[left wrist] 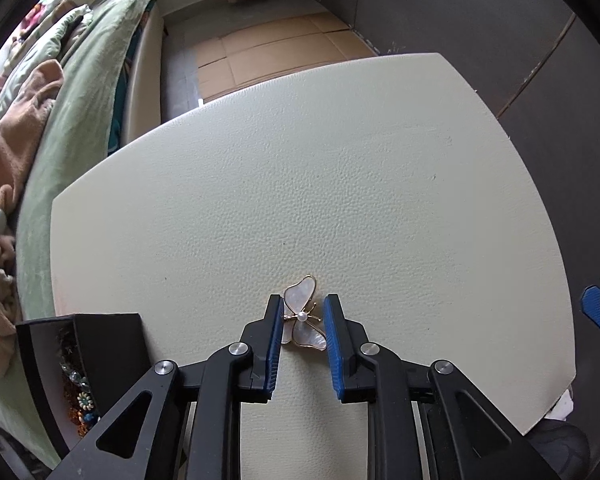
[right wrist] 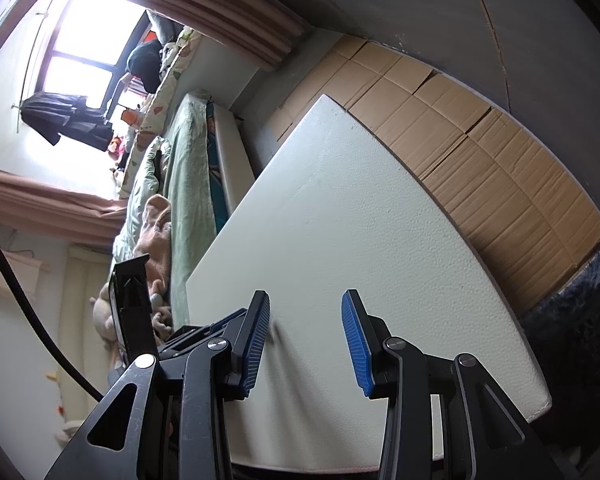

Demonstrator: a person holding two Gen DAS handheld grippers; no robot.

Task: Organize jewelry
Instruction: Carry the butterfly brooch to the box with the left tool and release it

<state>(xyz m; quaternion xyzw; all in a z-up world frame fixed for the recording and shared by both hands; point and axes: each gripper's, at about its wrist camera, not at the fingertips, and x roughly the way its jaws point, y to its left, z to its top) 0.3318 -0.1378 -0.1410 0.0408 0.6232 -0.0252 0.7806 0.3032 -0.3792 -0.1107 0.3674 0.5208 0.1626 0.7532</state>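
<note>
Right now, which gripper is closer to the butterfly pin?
Left. The left gripper has the butterfly pin lying between its open jaws on the table. The right gripper waits off to the side, empty.

One butterfly brooch (left wrist: 303, 316), one black jewelry box (left wrist: 80, 344), one white table (left wrist: 340, 160), two hand-held grippers.

Left gripper (left wrist: 301, 318) points steeply down, fingers (left wrist: 333, 332) slightly parted; right gripper (right wrist: 304, 324) angles downward, fingers wider apart.
</note>
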